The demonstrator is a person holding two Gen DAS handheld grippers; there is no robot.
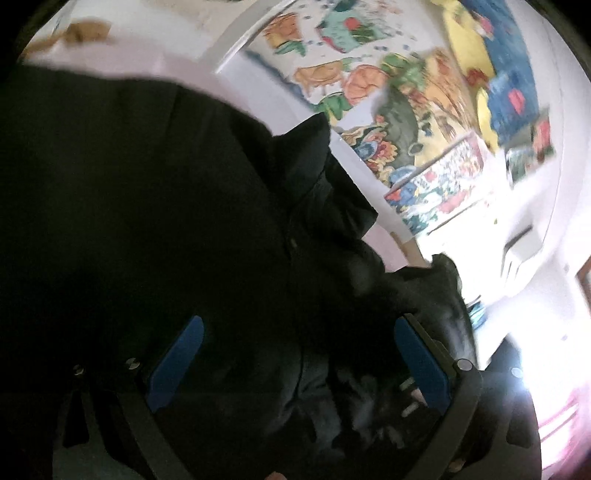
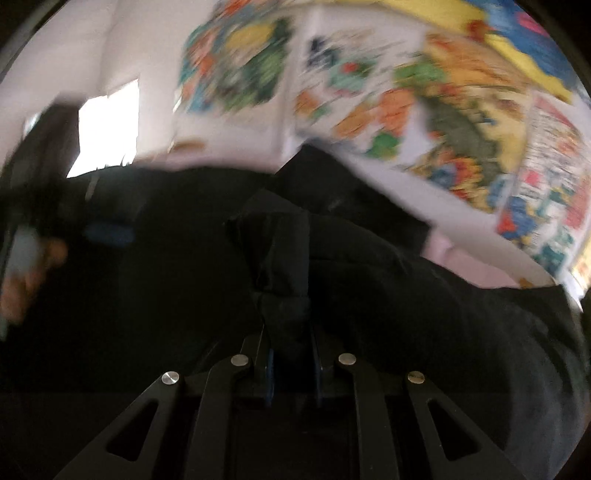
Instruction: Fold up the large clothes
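Observation:
A large black garment (image 1: 166, 206) fills most of the left wrist view and lies on a pale pink surface (image 1: 155, 62). My left gripper (image 1: 295, 350) is open, its blue pads (image 1: 177, 362) spread wide just over the dark cloth, with rumpled fabric between them. In the right wrist view the same black garment (image 2: 369, 280) spreads across the middle. My right gripper (image 2: 290, 354) is shut on a bunched fold of it (image 2: 284, 280), which stands up from between the fingers. The left gripper's blue pad (image 2: 109, 230) shows blurred at the left.
Colourful cartoon wall panels (image 1: 388, 96) rise behind the surface and also show in the right wrist view (image 2: 424, 110). A patterned box (image 1: 439, 192) stands at the right. A bright window (image 2: 107, 122) is at the left. A brown object (image 1: 85, 31) lies on the far surface.

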